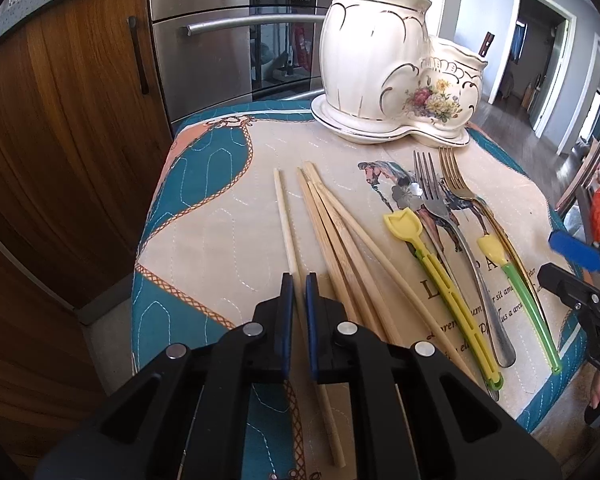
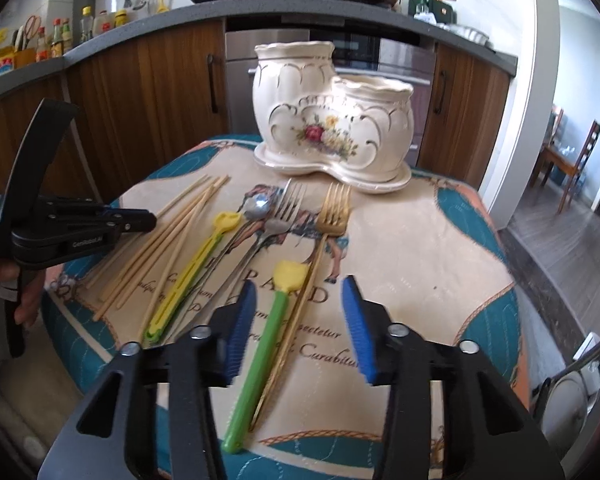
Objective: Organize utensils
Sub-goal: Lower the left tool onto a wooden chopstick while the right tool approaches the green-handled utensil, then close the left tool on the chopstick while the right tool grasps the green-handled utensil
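Pale chopstick (image 1: 286,220): slim, lying lengthwise centre-left on the quilted worktop (image 1: 220,248), gripped between the closed fingers of the left gripper (image 1: 299,284). Green-handled scoop (image 2: 260,352) (yellow tip): lower centre, between the right gripper (image 2: 300,312) fingers, which stand apart, untouched.

The holder (image 2: 332,120) at the upper centre is cream ceramic with gold scroll lines and a pink and yellow flower spray. The cloth (image 2: 420,240) under it is beige with teal panels, orange rope bands and dark lettering. The chopsticks (image 2: 172,236) at the left are pale bamboo. One fork (image 2: 286,208) is silver, the other fork (image 2: 332,216) gold. Each gripper (image 2: 300,320) is black with blue pads.
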Demonstrator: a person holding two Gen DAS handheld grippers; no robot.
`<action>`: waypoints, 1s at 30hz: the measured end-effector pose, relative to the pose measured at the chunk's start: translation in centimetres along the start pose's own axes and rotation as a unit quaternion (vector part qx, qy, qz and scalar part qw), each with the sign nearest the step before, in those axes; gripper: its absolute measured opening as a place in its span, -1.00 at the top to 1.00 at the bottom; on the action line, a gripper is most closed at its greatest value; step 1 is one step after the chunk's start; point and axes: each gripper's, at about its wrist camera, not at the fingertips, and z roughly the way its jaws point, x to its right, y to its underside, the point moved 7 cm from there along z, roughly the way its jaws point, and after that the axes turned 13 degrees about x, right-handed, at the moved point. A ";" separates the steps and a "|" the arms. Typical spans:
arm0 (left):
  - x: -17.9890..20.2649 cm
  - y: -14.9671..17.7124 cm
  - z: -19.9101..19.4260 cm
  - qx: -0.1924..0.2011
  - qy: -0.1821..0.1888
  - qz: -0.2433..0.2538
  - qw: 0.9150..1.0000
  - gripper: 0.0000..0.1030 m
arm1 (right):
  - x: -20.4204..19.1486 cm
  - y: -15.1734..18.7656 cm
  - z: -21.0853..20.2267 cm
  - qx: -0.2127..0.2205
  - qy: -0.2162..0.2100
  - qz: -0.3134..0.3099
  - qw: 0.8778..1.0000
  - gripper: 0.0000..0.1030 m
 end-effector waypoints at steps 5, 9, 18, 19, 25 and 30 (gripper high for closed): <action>-0.1 0.0 0.2 0.013 0.005 0.002 1.000 0.91 | -1.5 0.1 -0.1 -0.027 -0.001 -0.009 1.000 0.62; -0.3 0.0 0.3 0.017 0.016 -0.008 1.000 0.91 | -1.9 0.8 0.4 -0.053 0.015 -0.016 0.998 0.66; -0.5 -0.1 0.3 0.019 0.024 -0.018 0.999 0.91 | -2.1 1.8 1.9 -0.093 0.047 -0.033 0.994 0.66; -0.5 -0.1 0.3 0.020 0.023 -0.017 0.999 0.91 | -2.1 1.9 2.2 -0.095 0.050 -0.034 0.994 0.67; -0.4 0.0 0.4 0.020 0.023 -0.019 0.999 0.91 | -2.1 1.7 2.5 -0.079 0.048 -0.033 0.995 0.79; -0.6 -0.1 0.2 0.023 0.027 -0.025 0.999 0.92 | -1.4 1.1 1.9 -0.057 0.039 -0.002 0.998 0.80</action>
